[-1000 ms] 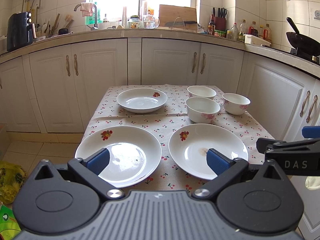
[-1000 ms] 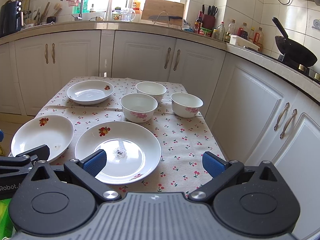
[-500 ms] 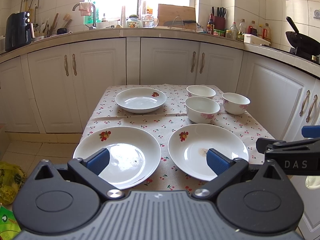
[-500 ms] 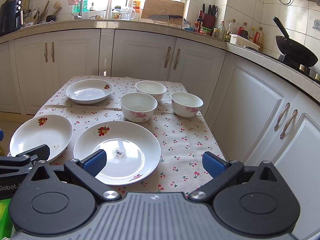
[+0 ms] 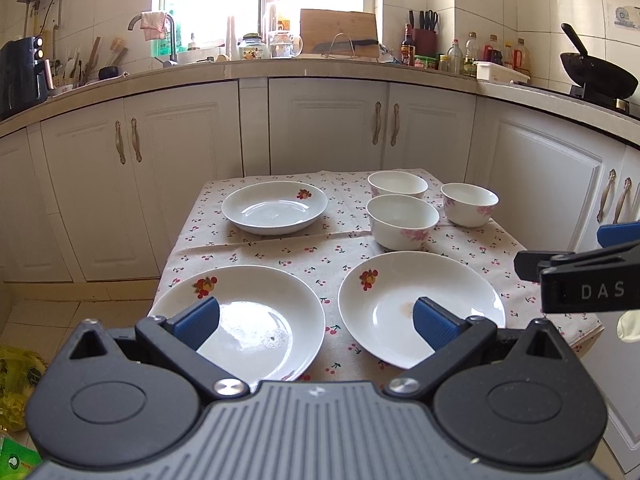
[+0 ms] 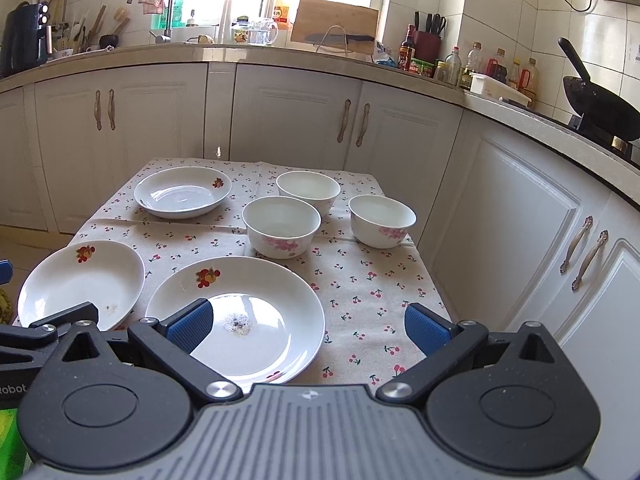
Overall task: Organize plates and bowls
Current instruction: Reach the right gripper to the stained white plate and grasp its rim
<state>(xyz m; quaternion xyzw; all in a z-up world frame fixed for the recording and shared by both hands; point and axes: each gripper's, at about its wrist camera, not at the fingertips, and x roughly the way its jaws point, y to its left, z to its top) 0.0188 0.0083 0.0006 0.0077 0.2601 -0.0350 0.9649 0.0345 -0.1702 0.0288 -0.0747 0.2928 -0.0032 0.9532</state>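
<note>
Three white plates lie on a cherry-print tablecloth: a near left plate, a near right plate and a far left plate. Three white bowls with pink flowers stand at the far right: a front bowl, a back bowl and a right bowl. My left gripper is open above the table's near edge, between the two near plates. My right gripper is open over the near right plate, holding nothing. The right bowl is farther ahead.
White kitchen cabinets wrap around the table on three sides, close on the right. The counter holds a black wok, bottles, a knife block and a cutting board. A yellow bag lies on the floor at left.
Both grippers have edged slightly forward and a little to the right; the plates sit a touch lower and further left in view. Nothing on the table has moved.
</note>
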